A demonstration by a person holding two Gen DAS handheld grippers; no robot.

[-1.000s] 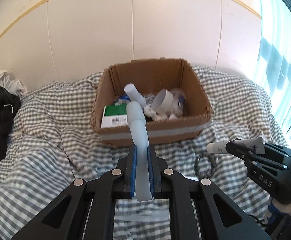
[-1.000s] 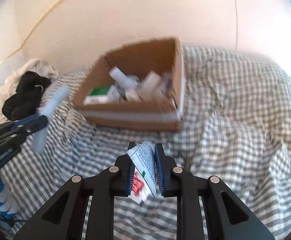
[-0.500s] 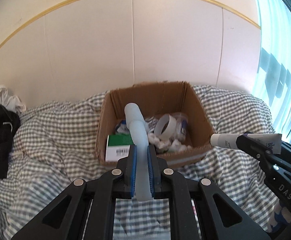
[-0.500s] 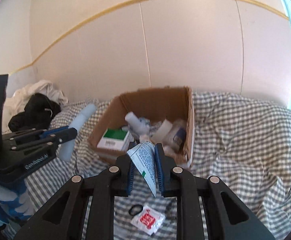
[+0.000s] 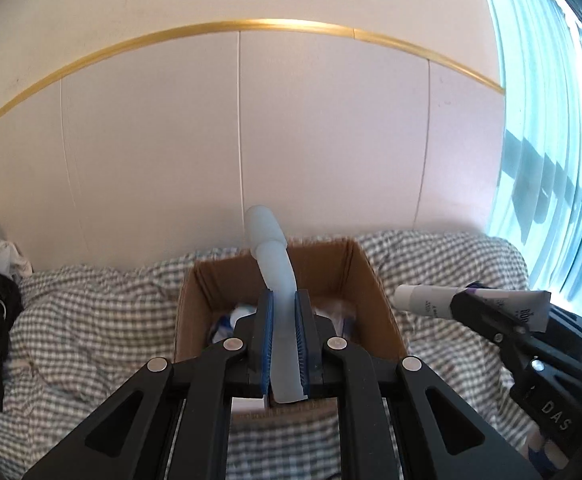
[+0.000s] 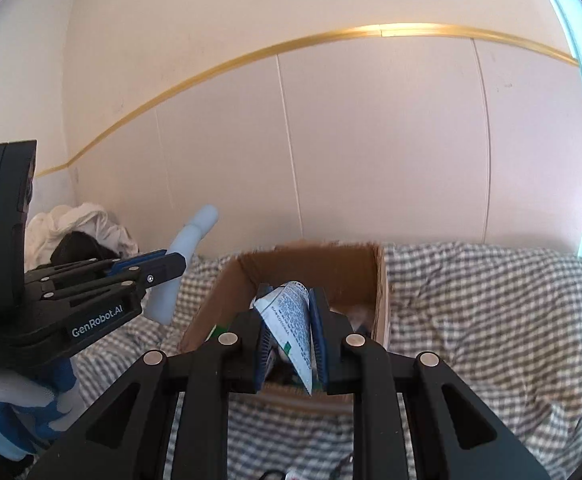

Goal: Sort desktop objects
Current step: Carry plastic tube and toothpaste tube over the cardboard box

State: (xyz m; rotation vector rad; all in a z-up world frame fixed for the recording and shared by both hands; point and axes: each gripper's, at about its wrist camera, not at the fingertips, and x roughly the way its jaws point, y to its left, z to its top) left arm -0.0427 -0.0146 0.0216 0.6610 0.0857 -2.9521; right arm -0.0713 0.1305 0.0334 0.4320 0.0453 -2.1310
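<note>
Left hand-held gripper [image 5: 284, 308] hides cardboard box [image 5: 365, 280] contents.

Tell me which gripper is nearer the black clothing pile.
Left. The left gripper sits on the black clothing pile side of the cardboard box; the right gripper is beyond the box's opposite side.

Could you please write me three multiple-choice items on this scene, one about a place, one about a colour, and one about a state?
1. Where does the cardboard box sit?
A. on the checked cloth
B. on a shelf
C. on bare floor

2. What colour is the tube in the left gripper?
A. red
B. pale blue
C. black

3. What is the right gripper doing?
A. standing wide open
B. lying inside the box
C. gripping a printed white tube

Answers: 1 A, checked fabric surrounds the box; 2 B, the tube between the fingers is pale blue; 3 C, both pads press the tube.
</note>
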